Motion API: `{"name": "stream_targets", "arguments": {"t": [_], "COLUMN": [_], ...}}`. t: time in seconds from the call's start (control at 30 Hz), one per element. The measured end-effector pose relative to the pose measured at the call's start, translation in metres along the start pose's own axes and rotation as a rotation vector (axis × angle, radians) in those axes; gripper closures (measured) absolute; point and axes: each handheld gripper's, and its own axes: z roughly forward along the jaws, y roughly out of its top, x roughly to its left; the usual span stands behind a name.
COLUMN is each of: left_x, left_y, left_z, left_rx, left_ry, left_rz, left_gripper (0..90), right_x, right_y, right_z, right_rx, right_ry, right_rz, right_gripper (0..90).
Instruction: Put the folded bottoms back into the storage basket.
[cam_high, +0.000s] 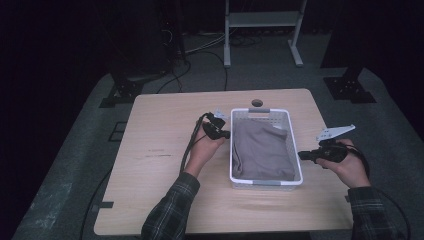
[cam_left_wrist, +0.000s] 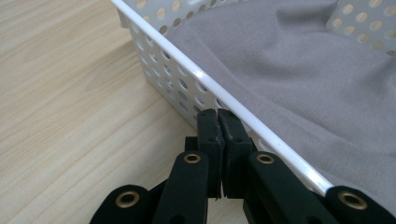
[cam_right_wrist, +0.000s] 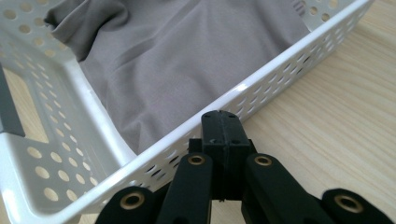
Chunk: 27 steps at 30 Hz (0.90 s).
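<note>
A white basket (cam_high: 265, 184) with many small holes stands on the wooden desk (cam_high: 160, 150), a little to the 3 o'clock side of the desk's middle. Inside it lies a grey cloth (cam_high: 262, 152), folded loosely, which covers almost the whole bottom.

I judge the cloth to be soft, light and limp; it will sag and unfold when lifted, and a smooth knit like this may slide out of a weak pinch. A good place to take hold would be a thick fold or the raised edge near the far wall. The basket is thin plastic, light and rather stiff, and its smooth rim (cam_left_wrist: 243, 112) is the natural place to take hold, one side for each hand.

The left gripper (cam_high: 226, 134) is at the 9 o'clock side of the basket, its fingers (cam_left_wrist: 210, 135) pressed together with nothing between them. In the left gripper view their tips are just beside the rim, at the outside of the wall; whether they touch it I cannot tell. The right gripper (cam_high: 302, 155) is at the 3 o'clock side, its fingers (cam_right_wrist: 222, 128) also closed on nothing, tips close against the outside of the wall just under the rim. The cloth lies beyond both walls, apart from both pairs of fingers.
</note>
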Motion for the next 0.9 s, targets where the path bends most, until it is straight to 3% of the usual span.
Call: {"name": "stream_targets", "arguments": {"t": [0.23,0.3,0.53,0.63,0.9], "left_x": [0.003,0.004,0.004,0.006,0.01], "left_y": [-0.006,-0.009,-0.029,-0.039,-0.068], "left_z": [-0.006,-0.01,-0.029,-0.038,-0.062], "left_rx": [0.009,0.016,0.054,0.06,0.057], "left_ry": [0.003,0.007,0.032,0.037,0.039], "left_rz": [0.006,0.016,0.068,0.065,0.06], "left_gripper": [84.1,80.1,53.0,40.2,20.8], "right_x": [-0.003,-0.005,-0.018,-0.022,-0.026], "right_y": [-0.001,-0.002,-0.008,-0.009,-0.012], "right_z": [0.002,0.003,0.013,0.015,0.025], "right_rx": [-0.016,-0.033,-0.07,-0.085,-0.056], "right_ry": [-0.038,-0.066,-0.195,-0.236,-0.27], "right_rz": [0.006,0.013,0.034,0.044,0.071], "right_gripper": [89.1,79.2,45.3,37.0,32.3]}}
